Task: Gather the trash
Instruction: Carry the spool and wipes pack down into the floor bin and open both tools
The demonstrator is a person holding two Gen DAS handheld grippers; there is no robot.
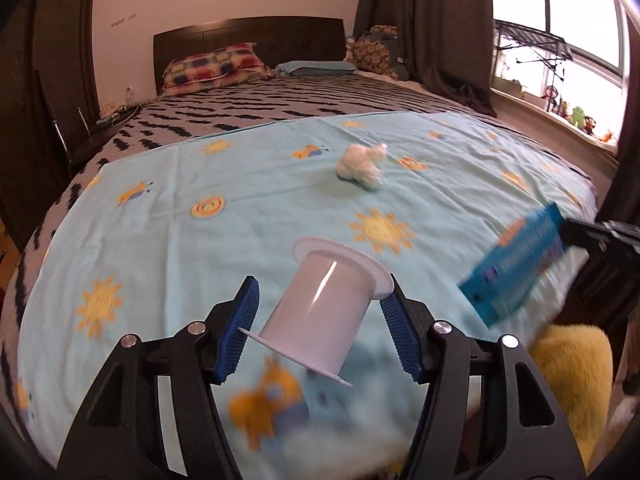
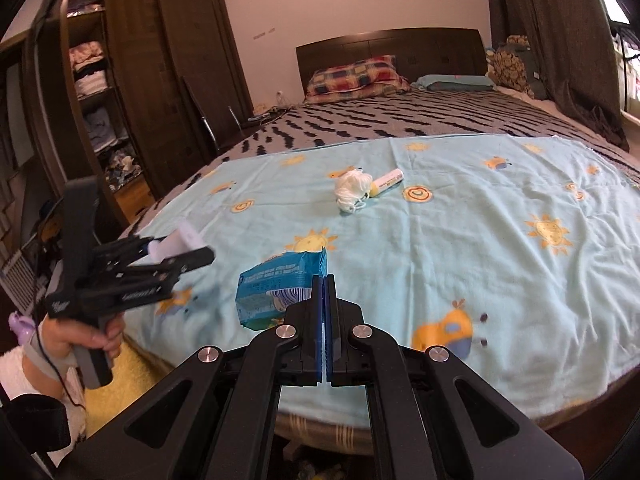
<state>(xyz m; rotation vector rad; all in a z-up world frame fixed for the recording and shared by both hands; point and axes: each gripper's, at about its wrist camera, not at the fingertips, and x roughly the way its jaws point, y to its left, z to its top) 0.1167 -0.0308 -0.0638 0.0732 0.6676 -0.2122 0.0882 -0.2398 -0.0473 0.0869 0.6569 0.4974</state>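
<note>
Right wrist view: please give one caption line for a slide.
Right gripper pinches a blue wrapper above the sun-print sheet.

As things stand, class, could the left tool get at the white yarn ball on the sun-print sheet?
Probably not yet: the left tool is shut on a white spool, so its jaws are full, though the yarn ball lies unobstructed.

Materials and finishes noted on the bed

Glossy white plastic spool (image 1: 320, 308); ribbed blue rubber-like pads (image 1: 240, 336); crinkled glossy blue wrapper (image 2: 276, 292); soft matt printed cloth sheet (image 1: 240, 184); dark polished wood headboard (image 1: 248, 36).
</note>
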